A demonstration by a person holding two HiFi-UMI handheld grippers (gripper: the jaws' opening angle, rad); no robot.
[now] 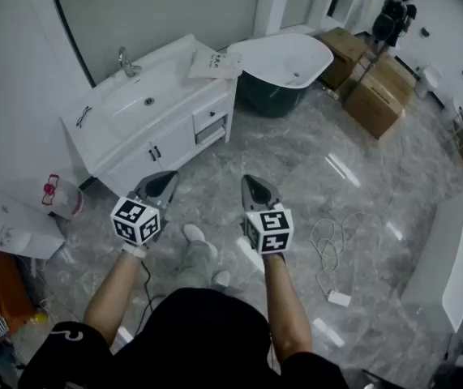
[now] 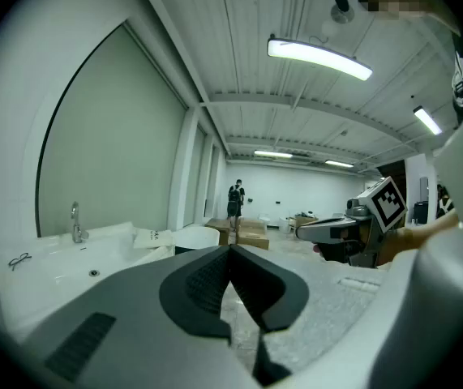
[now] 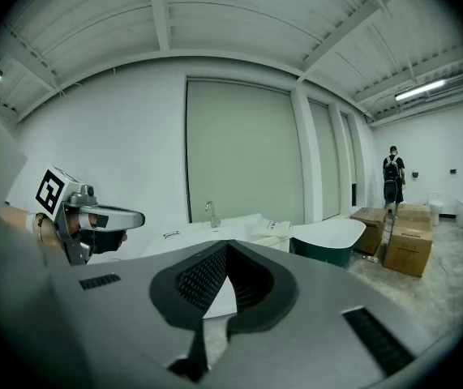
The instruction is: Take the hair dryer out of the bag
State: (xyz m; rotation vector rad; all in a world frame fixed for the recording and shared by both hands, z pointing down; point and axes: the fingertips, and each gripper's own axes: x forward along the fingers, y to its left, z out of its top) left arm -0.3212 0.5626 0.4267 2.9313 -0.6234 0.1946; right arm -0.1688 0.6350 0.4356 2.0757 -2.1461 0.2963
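A white bag with dark print lies on the right end of the vanity counter, beside the bathtub. It also shows small in the left gripper view as the white bag and in the right gripper view as the white bag. No hair dryer is visible. My left gripper and right gripper hang side by side above the floor, well short of the vanity. Both are shut with nothing between the jaws: the left gripper and the right gripper each show pads pressed together.
The vanity has a sink and faucet. A white bathtub stands to its right, with cardboard boxes and a person farther back. A white cable lies on the marble floor. A white package with a red bow sits at left.
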